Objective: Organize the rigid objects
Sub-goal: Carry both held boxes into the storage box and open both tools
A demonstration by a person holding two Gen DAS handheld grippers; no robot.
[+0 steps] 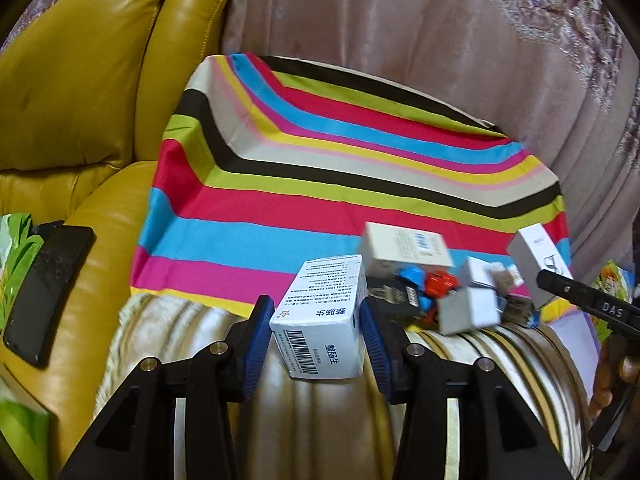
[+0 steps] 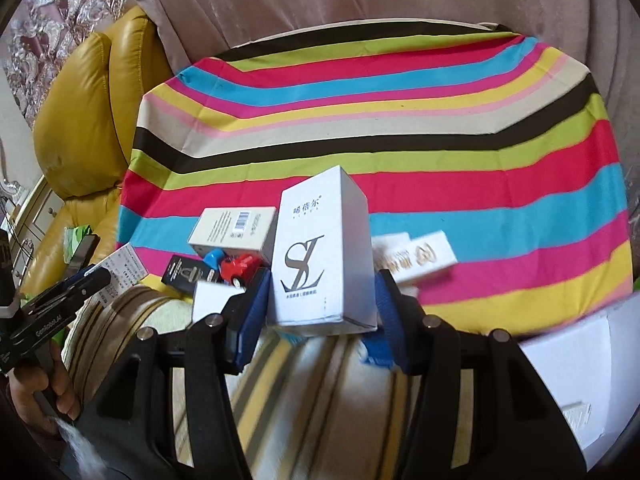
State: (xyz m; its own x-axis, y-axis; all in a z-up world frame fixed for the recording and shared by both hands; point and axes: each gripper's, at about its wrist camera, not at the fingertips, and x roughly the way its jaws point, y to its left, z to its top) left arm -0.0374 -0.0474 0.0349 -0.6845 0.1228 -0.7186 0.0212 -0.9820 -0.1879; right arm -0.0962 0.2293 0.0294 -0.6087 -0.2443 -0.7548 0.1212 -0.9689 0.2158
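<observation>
My left gripper (image 1: 318, 330) is shut on a white medicine box (image 1: 324, 316) with blue print and a barcode, held above the striped cloth's near edge. My right gripper (image 2: 320, 304) is shut on a taller white box (image 2: 320, 248) with a large grey "SL" logo. A pile lies on the striped cloth (image 1: 320, 168): a beige box (image 1: 404, 248), a black box (image 2: 188, 276), a red toy car (image 2: 238, 266), blue pieces (image 1: 412, 276) and small white boxes (image 1: 470, 308). A white box with gold print (image 2: 420, 258) lies right of the held box.
A yellow leather armchair (image 1: 80, 100) stands left of the cloth, with a black phone (image 1: 48, 292) on its arm. Pink curtains (image 1: 440, 20) hang behind. A white sheet (image 2: 580, 380) lies at the right. A hand (image 2: 44, 392) holds the other gripper (image 2: 60, 300).
</observation>
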